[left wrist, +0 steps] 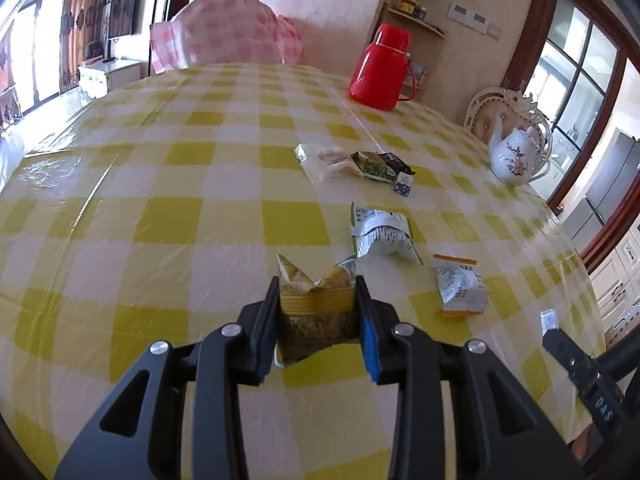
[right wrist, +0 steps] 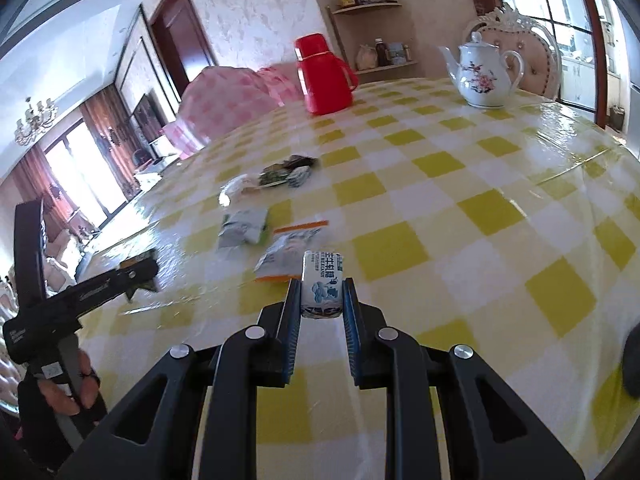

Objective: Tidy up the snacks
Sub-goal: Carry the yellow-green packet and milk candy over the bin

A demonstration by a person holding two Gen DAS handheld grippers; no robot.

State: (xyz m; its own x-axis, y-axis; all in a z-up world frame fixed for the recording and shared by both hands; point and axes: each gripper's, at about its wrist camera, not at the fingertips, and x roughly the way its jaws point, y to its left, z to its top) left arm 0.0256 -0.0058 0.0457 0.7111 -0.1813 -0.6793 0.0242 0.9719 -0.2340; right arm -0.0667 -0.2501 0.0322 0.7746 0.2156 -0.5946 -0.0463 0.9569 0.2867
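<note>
My left gripper (left wrist: 317,286) is shut on a yellow-green snack packet (left wrist: 316,308) and holds it just above the checked tablecloth. My right gripper (right wrist: 321,286) is shut on a small white and blue milk candy (right wrist: 321,286). On the table lie a silver-green packet (left wrist: 380,236), also in the right wrist view (right wrist: 244,228), an orange-edged silver packet (left wrist: 460,288) (right wrist: 290,250) just ahead of the right gripper, and a small pile of mixed snacks (left wrist: 356,164) (right wrist: 280,172) farther back.
A red thermos jug (left wrist: 382,66) (right wrist: 324,74) stands at the far side. A white flowered teapot (left wrist: 516,156) (right wrist: 484,76) stands at the right edge by an ornate chair. A pink checked cover (left wrist: 228,28) lies beyond the table (left wrist: 160,216).
</note>
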